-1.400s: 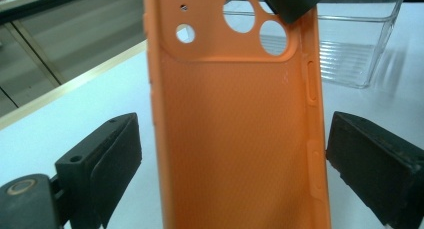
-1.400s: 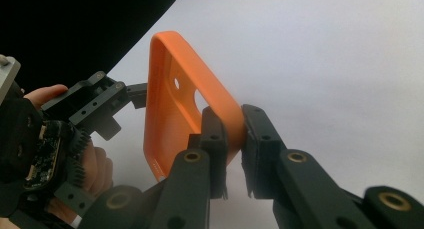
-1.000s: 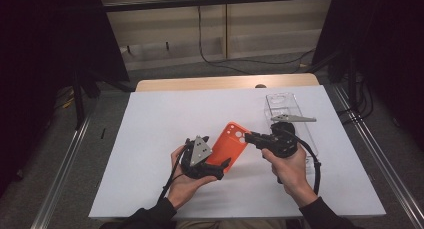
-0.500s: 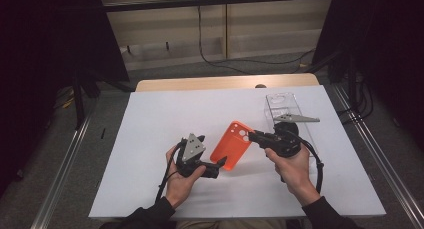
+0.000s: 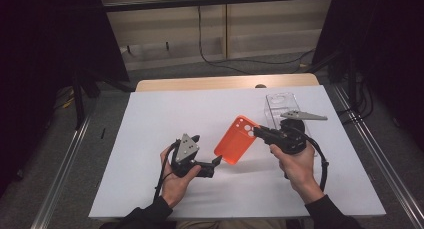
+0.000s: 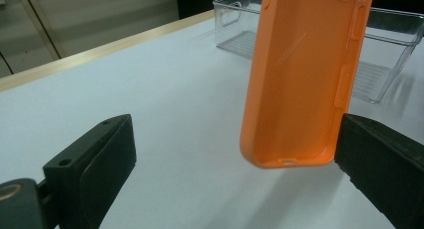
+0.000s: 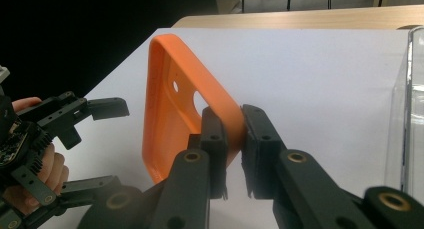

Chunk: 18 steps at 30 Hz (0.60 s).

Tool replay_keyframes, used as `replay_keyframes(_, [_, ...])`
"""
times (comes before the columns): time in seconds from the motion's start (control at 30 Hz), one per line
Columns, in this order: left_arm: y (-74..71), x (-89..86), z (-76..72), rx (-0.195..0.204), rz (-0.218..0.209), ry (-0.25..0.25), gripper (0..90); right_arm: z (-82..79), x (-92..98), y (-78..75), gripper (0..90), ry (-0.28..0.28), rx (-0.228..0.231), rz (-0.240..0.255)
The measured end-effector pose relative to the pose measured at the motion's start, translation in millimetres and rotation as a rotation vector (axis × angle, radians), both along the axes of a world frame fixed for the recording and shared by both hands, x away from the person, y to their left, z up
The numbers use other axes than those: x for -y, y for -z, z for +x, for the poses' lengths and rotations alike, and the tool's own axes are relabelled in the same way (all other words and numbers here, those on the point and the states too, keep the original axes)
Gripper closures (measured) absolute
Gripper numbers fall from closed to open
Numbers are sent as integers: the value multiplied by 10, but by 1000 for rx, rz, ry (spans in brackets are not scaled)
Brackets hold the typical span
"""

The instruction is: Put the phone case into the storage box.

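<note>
An orange phone case (image 5: 237,139) hangs tilted above the white table (image 5: 175,114). My right gripper (image 5: 257,130) is shut on its upper right edge; in the right gripper view the jaws (image 7: 241,134) pinch the case's rim (image 7: 175,104) near the camera cutout. My left gripper (image 5: 207,150) stands open at the case's lower left end. In the left gripper view the case's bottom corner (image 6: 300,74) hangs between the wide-apart jaws (image 6: 240,174), close to the right one, with neither pad pressing on it.
A clear plastic box (image 5: 280,106) stands on the table behind my right hand, also seen as the clear box (image 6: 390,49) and at the edge as the clear box (image 7: 412,114). The table's wooden far edge (image 5: 225,82) runs behind. Dark floor and metal rails flank both sides.
My left gripper has drawn back a little to the left from the case's lower end. The right gripper keeps the case in much the same place.
</note>
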<state>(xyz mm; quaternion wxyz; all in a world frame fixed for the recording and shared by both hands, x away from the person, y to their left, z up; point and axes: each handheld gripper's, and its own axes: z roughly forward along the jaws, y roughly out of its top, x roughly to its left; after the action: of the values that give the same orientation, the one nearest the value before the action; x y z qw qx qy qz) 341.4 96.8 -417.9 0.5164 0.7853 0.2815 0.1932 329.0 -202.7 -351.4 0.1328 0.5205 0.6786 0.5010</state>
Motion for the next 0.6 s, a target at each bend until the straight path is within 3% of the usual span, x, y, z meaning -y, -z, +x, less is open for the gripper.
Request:
replay_keyframes(0.27, [-9, -131, 8, -17, -34, -23, 23, -9, 31, -61, 812, 11, 29, -9])
replay_keyframes(0.33, [-14, -171, 11, -25, -24, -55, 29, -12, 35, -81, 812, 9, 37, -14])
replay_keyframes(0.37, [-16, -167, 4, -11, -29, -77, 24, -15, 39, -93, 812, 8, 38, -14])
replay_keyframes(0.47, [-25, -208, -25, -24, -66, -64, 27, -15, 56, -116, 812, 13, 49, -15])
replay_keyframes(0.6, [-5, -284, -45, -16, -68, -64, 28, -21, 87, -133, 812, 23, 59, -19])
